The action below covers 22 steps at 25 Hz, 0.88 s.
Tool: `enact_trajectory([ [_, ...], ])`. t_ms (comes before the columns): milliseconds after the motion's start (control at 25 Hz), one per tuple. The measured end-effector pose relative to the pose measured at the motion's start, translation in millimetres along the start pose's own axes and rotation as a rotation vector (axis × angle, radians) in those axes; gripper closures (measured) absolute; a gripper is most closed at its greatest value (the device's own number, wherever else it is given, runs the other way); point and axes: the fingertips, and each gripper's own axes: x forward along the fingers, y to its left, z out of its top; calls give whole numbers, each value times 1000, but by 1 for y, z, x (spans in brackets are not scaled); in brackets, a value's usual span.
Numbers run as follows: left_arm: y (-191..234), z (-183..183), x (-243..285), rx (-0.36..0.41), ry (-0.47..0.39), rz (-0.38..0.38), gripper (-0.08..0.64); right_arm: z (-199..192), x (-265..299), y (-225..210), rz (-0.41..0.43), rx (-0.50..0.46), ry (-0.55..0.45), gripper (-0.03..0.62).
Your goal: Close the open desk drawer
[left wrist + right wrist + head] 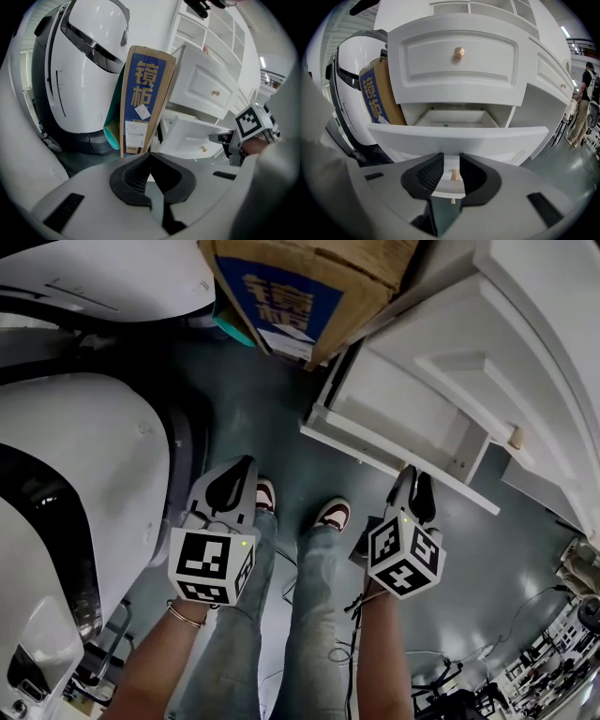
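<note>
- Right claw (451,161) is lined up on the open drawer (459,136) of the white bench (543,70). Its jaws stand well apart, and the drawer's small knob (453,174) sits in the gap between them. I can see space beside the knob, so the pads are not clamped on it and nothing is gripped.
- The open drawer is the lower one, and it's pulled well out toward me. I'm looking over its front edge into the pale inside, where a tiny green speck (445,125) lies on the bottom.
- Directly above it is the upper drawer front (487,70), with a raised panel and a round brass knob (459,52) in the middle.
- Left claw (149,157) has its jaws brought together, tips meeting, with nothing in them. It hangs off to the left, well apart from the drawer.
- The left claw points at a tall cardboard box (143,103) with a blue face and yellow characters, plus a couple of white labels lower down.
- That box stands between the bench and a big white machine (84,70) with a dark band across its shell.
- In the head view, both claws angle downward over the dark grey floor (253,399). The right one is up against the drawer front and the left one is beside the machine.
- Below the claws I can see the person's jeans (309,615) and two shoes (335,514) planted on the floor just short of the drawer.
- Far off at the right edge of the right gripper view, another person (583,93) stands in the background.
</note>
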Motion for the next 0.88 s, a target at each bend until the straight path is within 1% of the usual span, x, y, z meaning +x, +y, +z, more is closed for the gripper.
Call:
enact_trajectory([
  [400, 8, -1, -4, 7, -13, 21, 548, 23, 23, 0, 29, 15, -14, 477],
  [600, 6, 1, -5, 4, -25, 24, 548, 34, 34, -2, 30, -17, -37, 477],
  [720, 6, 1, -5, 4, -29, 26, 549, 41, 41, -3, 25, -43, -48, 488],
  [880, 5, 0, -6, 6, -30, 27, 549, 49, 49, -3, 27, -51, -59, 489],
])
